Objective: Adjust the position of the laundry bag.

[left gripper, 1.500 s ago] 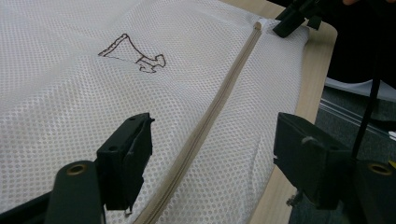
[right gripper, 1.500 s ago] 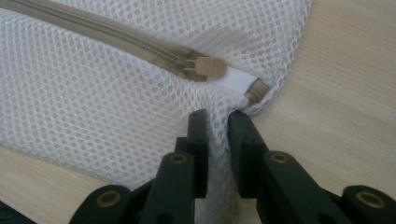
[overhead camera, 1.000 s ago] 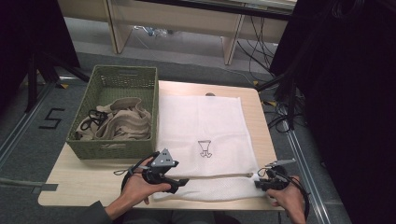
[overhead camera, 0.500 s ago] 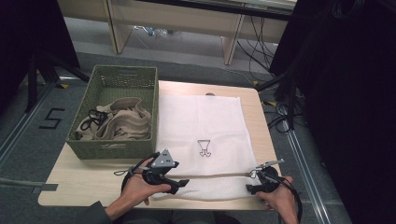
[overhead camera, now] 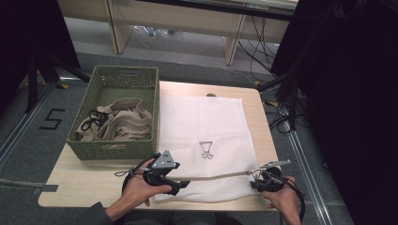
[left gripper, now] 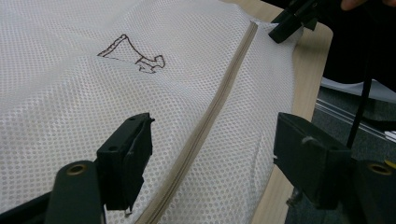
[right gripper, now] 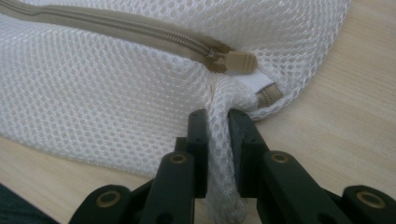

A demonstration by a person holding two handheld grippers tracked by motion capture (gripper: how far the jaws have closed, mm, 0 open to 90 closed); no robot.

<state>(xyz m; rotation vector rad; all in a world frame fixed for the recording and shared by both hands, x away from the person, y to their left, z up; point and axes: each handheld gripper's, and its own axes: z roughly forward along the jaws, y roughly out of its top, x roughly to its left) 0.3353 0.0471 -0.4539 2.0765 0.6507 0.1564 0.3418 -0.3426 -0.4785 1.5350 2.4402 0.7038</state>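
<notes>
White mesh laundry bag (overhead camera: pixel 202 136) flat, beige zipper (left gripper: pixel 205 126), small embroidered emblem (overhead camera: pixel 205 150)

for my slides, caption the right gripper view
Right hand-held gripper pinches a fold of the white mesh laundry bag just below its beige zipper pull.

The mesh bag (overhead camera: pixel 206 140) covers the tabletop (overhead camera: pixel 94 183) beneath it, and what lies inside is hidden by the weave. In the left gripper view its edges run off the frame on the left and top. The small emblem (overhead camera: pixel 205 150) is too small to read from above. In the basket (overhead camera: pixel 112 112), the beige cloth (overhead camera: pixel 122 124) buries most of a black strap (overhead camera: pixel 94 117). Both forearms are cut off at the bottom edge. A fold of mesh pinched in the right claw (right gripper: pixel 217 126) hides its inner pads.
</notes>
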